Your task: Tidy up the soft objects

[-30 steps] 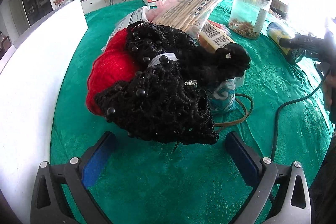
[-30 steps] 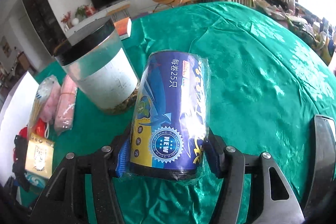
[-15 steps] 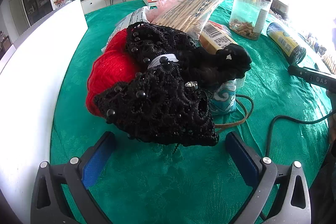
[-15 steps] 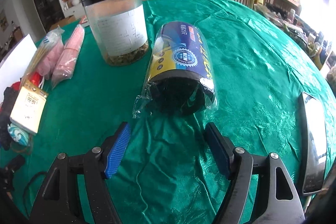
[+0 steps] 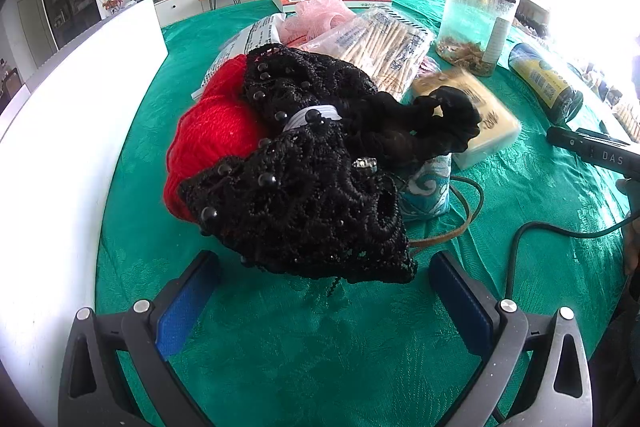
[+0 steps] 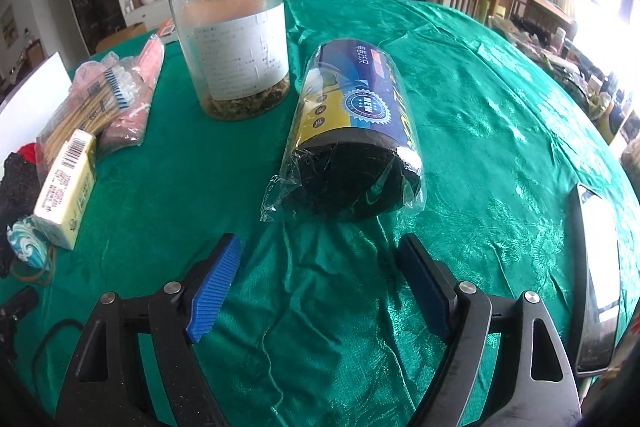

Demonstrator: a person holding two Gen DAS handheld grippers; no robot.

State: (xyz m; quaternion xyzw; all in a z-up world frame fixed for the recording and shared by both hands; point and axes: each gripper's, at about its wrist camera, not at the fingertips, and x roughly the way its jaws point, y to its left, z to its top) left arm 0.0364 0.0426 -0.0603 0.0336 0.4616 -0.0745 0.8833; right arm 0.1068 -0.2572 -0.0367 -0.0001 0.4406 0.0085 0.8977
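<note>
Your black beaded crochet fabric heap covers most of the red yarn ball tucked just behind it at its left, and all but a corner of the small teal-and-white patterned pouch at its right edge, so you can't tell what else lies under there. Beyond the heap stands the clear plastic jar with a black lid, with only a shallow layer of brownish dried bits at its bottom. Just right of the jar lies the blue-and-yellow plastic-wrapped roll of black bags, flat on the green tablecloth. Your right gripper is opening, jaws wide, nothing between them, the roll just ahead of the tips. Your left gripper sits wide open in front of the heap, gripping nothing.
</note>
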